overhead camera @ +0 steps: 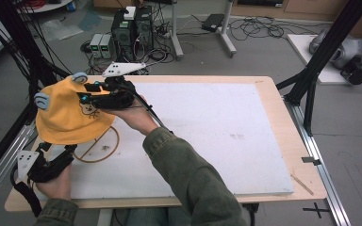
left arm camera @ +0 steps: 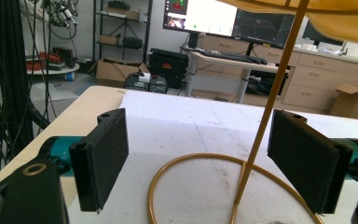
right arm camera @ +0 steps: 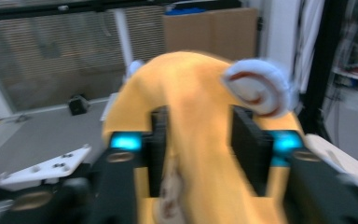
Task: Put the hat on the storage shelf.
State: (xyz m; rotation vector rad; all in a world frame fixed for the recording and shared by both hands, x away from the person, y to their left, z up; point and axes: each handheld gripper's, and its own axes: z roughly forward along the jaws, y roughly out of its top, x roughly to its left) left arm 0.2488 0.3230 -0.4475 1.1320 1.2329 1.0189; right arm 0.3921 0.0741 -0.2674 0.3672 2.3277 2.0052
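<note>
A yellow cap [overhead camera: 61, 117] with blue ears and a small cartoon face sits on top of a thin gold stand whose ring base [overhead camera: 107, 151] lies on the white board. My right gripper [overhead camera: 86, 92] reaches in from the right at the cap's top. In the right gripper view a raised fold of the cap [right arm camera: 196, 93] lies between its parted jaws, so I read the right gripper [right arm camera: 199, 140] as open. My left gripper [overhead camera: 56, 149] is low under the cap's brim. Its jaws stand wide apart on either side of the stand's pole [left arm camera: 261, 116], not touching it; the left gripper [left arm camera: 209, 163] is open.
The white foam board [overhead camera: 217, 132] covers most of the wooden table [overhead camera: 283, 113]. Black frame posts [overhead camera: 320, 61] stand at the right and left edges. Computer boxes and cables [overhead camera: 132, 28] are on the floor behind the table. A wooden stick [overhead camera: 301, 184] lies near the front right corner.
</note>
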